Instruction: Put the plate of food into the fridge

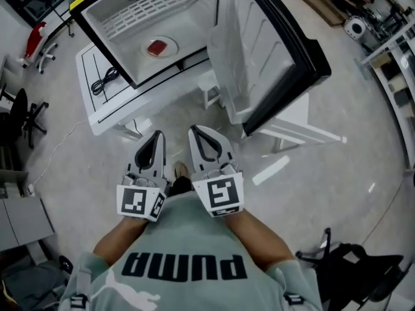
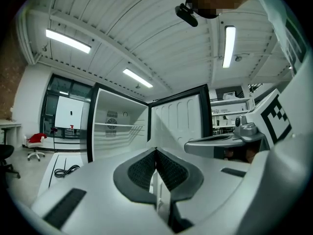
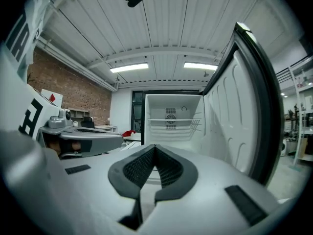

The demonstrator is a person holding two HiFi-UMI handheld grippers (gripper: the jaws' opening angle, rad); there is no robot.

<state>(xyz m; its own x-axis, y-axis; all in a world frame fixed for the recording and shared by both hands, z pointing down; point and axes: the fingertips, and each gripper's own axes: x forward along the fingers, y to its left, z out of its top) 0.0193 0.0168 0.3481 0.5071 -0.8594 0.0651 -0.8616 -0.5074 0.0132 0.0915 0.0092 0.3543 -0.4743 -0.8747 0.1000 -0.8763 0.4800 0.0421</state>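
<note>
White table had a black cable coiled on its top. White stool stood on the floor just beside the table. Red chair and black office chair were off to the left, well apart. Shelving rack was far right. Brick wall and ceiling strip lights showed in the right gripper view.

The left gripper and the right gripper were held side by side close to the person's chest, pointing forward. Each had its jaws pressed together with nothing between them. Both forearms were bare.
</note>
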